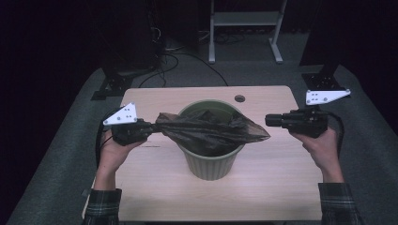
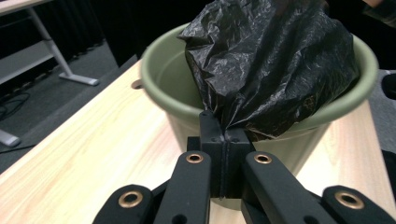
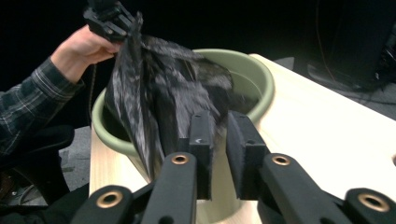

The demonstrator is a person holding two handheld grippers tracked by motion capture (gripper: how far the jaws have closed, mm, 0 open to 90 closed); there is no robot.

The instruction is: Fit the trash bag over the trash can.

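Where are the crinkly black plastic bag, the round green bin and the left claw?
Crinkly black plastic bag [image 1: 211, 127]: high view, its stretched middle.
Round green plastic bin [image 1: 211, 165]: high view, its front wall.
Left claw [image 2: 225, 140]: left gripper view, jaw tips pinching the bag's edge.

Black tongs [image 2: 224, 161], brass rivets; grey triangular plates [image 1: 121, 115]; black cables; dark plaid sleeves [image 1: 102, 206].

The table [image 1: 263, 197] is being viewed from above the person's side, looking forward and down, with floor and a metal stand [image 1: 246, 28] taken in beyond. The green bin [image 2: 173, 79] and black bag [image 2: 275, 60] are being viewed close up along the left gripper [image 2: 224, 140]. The same bin [image 3: 252, 70] and bag [image 3: 159, 88] are being viewed from the opposite side along the right gripper [image 3: 219, 135], the left gripper [image 3: 109, 21] being caught beyond.
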